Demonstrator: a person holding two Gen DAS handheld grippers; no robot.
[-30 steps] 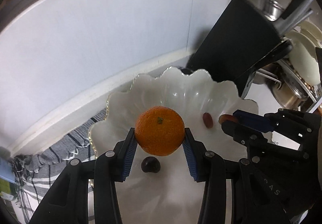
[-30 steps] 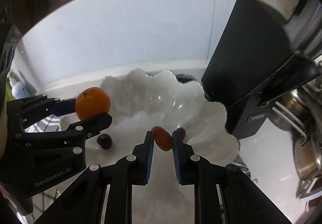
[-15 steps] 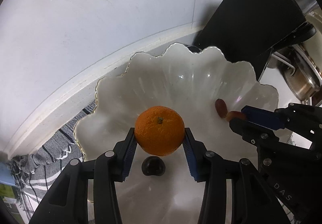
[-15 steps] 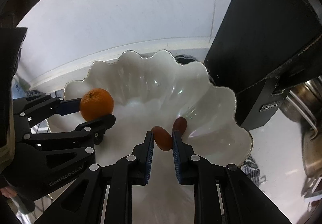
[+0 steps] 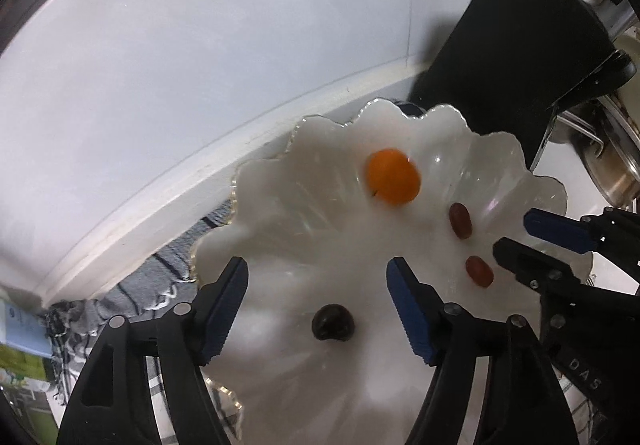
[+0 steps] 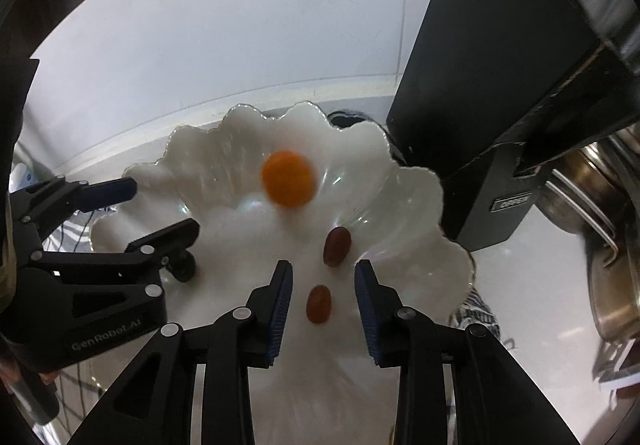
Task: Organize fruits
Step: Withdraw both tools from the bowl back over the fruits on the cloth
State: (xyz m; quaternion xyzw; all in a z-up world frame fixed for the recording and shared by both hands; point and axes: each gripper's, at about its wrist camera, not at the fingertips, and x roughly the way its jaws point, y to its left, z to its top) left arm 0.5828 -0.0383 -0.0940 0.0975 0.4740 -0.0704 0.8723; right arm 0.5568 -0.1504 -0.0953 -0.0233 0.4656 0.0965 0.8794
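A white scalloped bowl (image 5: 264, 221) (image 6: 400, 189) sits by the wall. An orange (image 5: 393, 176) (image 6: 288, 178), blurred, lies inside it toward the far side. Two red oblong fruits (image 5: 460, 220) (image 5: 479, 271) lie in the bowl, also in the right wrist view (image 6: 337, 240) (image 6: 319, 304). A dark round fruit (image 5: 333, 322) lies near the front. My left gripper (image 5: 316, 297) (image 6: 160, 209) is open and empty above the bowl. My right gripper (image 6: 323, 297) (image 5: 516, 233) is open, one red fruit lying between its fingers.
A black box-shaped appliance (image 5: 516, 57) (image 6: 500, 85) stands right behind the bowl. Steel pots (image 5: 604, 169) (image 6: 600, 213) stand at the right. A striped cloth (image 5: 132, 297) lies under the bowl at left. The white wall (image 5: 200, 45) runs close behind.
My left gripper opened and let go of the orange, which dropped and rolled to the bowl's far side. My right gripper opened and released the red fruit into the bowl.
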